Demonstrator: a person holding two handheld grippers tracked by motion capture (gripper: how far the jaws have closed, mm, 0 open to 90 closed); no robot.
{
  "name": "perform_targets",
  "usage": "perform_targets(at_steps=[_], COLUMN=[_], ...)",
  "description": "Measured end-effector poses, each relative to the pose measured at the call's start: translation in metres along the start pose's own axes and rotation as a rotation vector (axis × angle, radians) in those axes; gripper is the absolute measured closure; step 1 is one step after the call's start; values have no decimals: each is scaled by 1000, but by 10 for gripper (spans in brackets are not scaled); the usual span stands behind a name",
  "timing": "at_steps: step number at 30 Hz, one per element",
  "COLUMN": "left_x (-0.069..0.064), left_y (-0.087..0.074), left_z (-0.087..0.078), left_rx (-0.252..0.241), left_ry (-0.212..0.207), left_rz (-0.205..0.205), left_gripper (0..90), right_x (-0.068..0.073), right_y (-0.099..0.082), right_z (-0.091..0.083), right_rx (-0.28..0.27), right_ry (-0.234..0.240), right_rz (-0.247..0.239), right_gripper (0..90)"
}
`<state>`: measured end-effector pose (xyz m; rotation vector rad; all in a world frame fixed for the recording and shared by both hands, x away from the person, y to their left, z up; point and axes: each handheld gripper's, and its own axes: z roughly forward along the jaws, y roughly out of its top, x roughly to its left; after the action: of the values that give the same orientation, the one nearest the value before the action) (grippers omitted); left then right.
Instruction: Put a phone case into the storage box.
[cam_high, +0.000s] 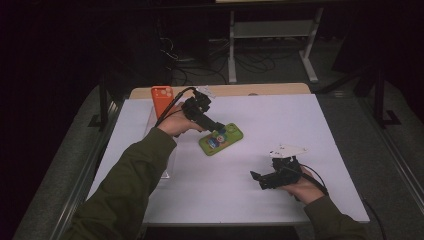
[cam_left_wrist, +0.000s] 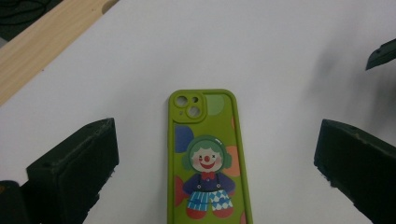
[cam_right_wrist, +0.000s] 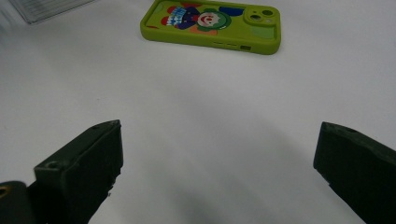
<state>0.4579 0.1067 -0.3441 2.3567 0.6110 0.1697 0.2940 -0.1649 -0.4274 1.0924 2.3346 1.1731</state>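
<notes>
Pick-up of the clown phone case about to begin, nothing gripped yet.

Broad white rectangular table sheet (cam_high: 260, 150) underneath; at mid-table, lying flat, the lime-green rubbery phone case with a clown picture (cam_high: 220, 138), untouched. Standing at 11 o'clock from it, an orange phone case (cam_high: 161, 100). Hovering over the green case, the left gripper (cam_left_wrist: 215, 154), jaws spread wide either side without contact. Resting at 5 o'clock, well apart, the right gripper (cam_right_wrist: 219, 163), likewise wide open. Still left, by judgement: closing, lifting, placing.

Olive-green sleeves (cam_high: 131, 176), black grippers (cam_high: 218, 131)
</notes>
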Motion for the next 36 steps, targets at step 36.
perform_targets(at_steps=[36], left_x=[5], left_y=[31], left_z=[101], left_rx=[307], left_ry=[18], left_rz=[21], left_gripper=[0], right_x=[0], right_y=[0], right_z=[-3], right_rx=[-18], right_ry=[10], right_rz=[-1], right_gripper=[10])
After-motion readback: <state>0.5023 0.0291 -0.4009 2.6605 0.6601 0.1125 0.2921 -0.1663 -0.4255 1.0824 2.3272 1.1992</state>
